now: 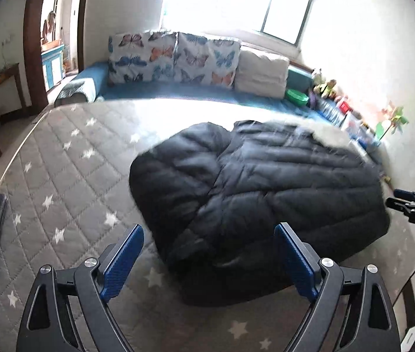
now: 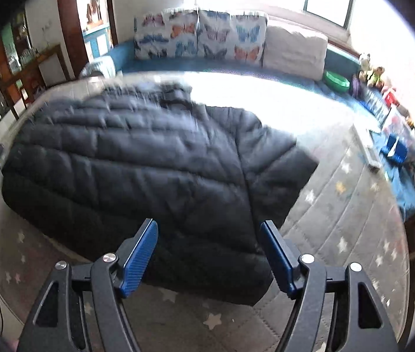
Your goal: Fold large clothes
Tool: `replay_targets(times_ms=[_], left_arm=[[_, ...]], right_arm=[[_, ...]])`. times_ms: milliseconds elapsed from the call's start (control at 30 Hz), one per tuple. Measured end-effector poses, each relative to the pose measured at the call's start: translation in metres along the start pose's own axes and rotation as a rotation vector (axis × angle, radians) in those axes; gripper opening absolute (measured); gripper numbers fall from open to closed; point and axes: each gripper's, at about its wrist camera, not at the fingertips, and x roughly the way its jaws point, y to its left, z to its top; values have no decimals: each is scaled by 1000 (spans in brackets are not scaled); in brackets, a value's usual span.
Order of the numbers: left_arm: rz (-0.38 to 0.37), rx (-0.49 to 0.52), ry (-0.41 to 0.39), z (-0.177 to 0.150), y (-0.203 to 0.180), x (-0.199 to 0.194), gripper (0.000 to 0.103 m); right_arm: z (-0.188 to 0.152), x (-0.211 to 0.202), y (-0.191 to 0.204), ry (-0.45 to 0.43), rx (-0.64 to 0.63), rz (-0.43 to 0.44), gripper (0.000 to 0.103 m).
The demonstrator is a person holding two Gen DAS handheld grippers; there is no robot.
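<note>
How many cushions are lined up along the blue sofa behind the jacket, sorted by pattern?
Butterfly-print cushions: 2
Plain cream cushions: 1
Total: 3

Bright window [image 1: 283, 3] behind blue sofa [image 1: 154, 91]
</note>
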Motion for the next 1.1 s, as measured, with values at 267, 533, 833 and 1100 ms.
replay_targets(times_ms=[267, 533, 833, 1100], left_arm=[[-85, 32, 18, 42, -34, 30, 85], [-76, 8, 89, 54, -34, 83, 81], [-24, 46, 114, 48, -40, 105, 81], [-20, 42, 130, 45, -39, 116, 82]], right_arm=[[26, 7, 34, -55, -52, 85, 79], [25, 49, 36, 60, -33, 130, 80], [17, 54, 36, 72, -38, 130, 86], [16, 57, 37, 76, -47, 119, 88]])
